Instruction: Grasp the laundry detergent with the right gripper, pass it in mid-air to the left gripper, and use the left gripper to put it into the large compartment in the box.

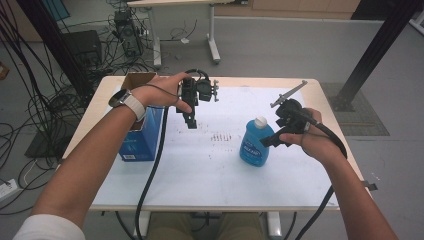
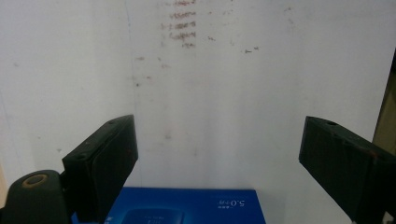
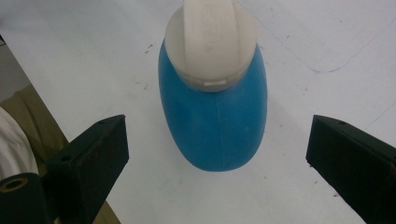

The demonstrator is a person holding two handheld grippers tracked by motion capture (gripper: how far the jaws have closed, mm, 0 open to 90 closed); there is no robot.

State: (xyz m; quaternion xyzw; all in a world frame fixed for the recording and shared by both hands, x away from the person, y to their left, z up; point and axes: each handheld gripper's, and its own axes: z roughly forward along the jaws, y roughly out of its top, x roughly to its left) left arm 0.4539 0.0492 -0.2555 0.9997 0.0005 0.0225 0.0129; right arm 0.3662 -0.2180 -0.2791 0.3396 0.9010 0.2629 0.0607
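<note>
A blue bottle [image 1: 255, 145] with a white cap [image 3: 212, 42] stands upright on the white table [image 1: 200, 175], just beside the right gripper [image 1: 272, 139], whose wide-open jaws hold nothing. The left gripper [image 1: 191, 121], likewise open and empty, hovers beside a blue box [image 1: 142, 137].

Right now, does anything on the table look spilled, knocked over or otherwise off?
Nothing spilled or tipped: the blue bottle stands upright, capped. The only oddity is reddish-brown specks staining the white mat near its middle.
</note>
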